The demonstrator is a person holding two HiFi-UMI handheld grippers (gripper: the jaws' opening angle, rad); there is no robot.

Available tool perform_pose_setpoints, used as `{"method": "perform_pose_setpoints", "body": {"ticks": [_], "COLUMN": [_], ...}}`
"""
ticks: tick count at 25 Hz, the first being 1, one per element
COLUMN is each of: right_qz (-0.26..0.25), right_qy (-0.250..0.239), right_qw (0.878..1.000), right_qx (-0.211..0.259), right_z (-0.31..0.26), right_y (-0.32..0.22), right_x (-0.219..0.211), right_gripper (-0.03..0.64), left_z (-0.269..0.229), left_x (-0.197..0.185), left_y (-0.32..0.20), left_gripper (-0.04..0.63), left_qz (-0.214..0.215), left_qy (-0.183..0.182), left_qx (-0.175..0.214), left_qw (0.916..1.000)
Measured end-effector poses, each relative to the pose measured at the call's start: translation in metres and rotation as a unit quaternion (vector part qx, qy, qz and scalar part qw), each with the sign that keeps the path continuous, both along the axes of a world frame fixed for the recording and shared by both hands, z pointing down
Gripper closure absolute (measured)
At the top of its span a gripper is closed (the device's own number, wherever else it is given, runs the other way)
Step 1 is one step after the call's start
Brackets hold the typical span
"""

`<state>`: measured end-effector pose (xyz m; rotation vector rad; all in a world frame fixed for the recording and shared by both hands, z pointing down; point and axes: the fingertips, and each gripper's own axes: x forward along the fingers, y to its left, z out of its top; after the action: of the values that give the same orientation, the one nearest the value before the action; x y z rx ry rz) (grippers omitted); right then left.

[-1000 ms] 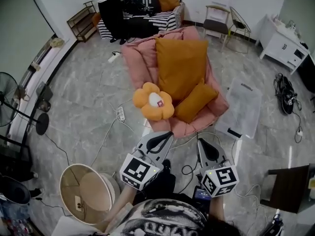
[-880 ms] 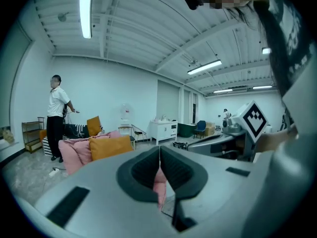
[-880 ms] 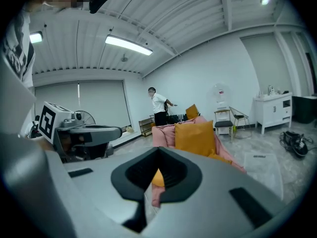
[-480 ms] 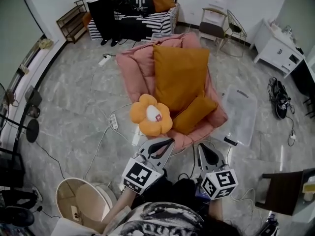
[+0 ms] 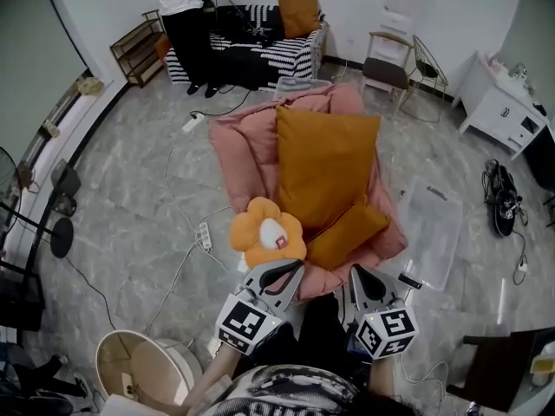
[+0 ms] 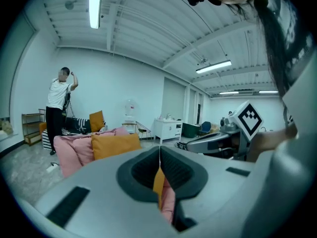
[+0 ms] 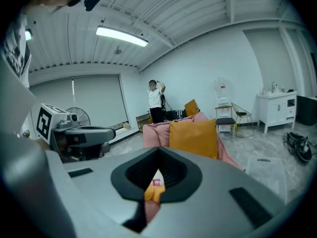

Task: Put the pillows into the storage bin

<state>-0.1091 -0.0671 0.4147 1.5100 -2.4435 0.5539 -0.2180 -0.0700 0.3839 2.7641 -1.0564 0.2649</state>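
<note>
I'm holding left gripper [image 5: 290, 266] and right gripper [image 5: 357, 272], jaws together, near the front edge of the padded pink seat [image 5: 245, 150]; a plush flower pillow [image 5: 267, 232] is lying there beside orange pillows [image 5: 345, 234]

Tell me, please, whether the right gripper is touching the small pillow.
Apart. The head view shows a strip of pink chair between the right gripper and the small pillow.

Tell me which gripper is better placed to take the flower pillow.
Left, likely. The left gripper is right below the flower pillow in the head view; the right gripper sits off to the side, nearer the small orange pillow.
</note>
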Motion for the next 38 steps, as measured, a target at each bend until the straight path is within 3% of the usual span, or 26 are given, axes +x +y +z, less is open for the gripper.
{"method": "perform_pose_setpoints", "body": {"ticks": [11, 18, 23, 32, 38], "right_qz": [-0.076, -0.087, -0.073, -0.009, -0.023], "right_qy": [-0.012, 0.007, -0.01, -0.038, -0.066], "right_qw": [0.997, 0.996, 0.997, 0.997, 0.991], "right_qx": [-0.014, -0.013, -0.021, -0.059, -0.11], "right_z": [0.021, 0.043, 0.061, 0.123, 0.165], "right_y": [-0.156, -0.259, -0.34, -0.473, -0.52], "right_x": [0.042, 0.081, 0.114, 0.173, 0.178], "right_gripper": [0.617, 0.617, 0.608, 0.395, 0.269], "left_z": [0.007, 0.012, 0.022, 0.042, 0.054], "left_x": [0.061, 0.086, 0.089, 0.102, 0.101], "left_y": [-0.119, -0.178, -0.209, -0.239, -0.237], "left_gripper": [0.581, 0.581, 0.581, 0.581, 0.581], "left_qz": [-0.036, -0.045, -0.066, -0.071, -0.101], "left_qy": [-0.001, -0.009, -0.019, -0.04, -0.044], "left_qx": [-0.002, -0.01, -0.018, -0.036, -0.058], "left_qw": [0.9993, 0.9989, 0.9975, 0.996, 0.9922]}}
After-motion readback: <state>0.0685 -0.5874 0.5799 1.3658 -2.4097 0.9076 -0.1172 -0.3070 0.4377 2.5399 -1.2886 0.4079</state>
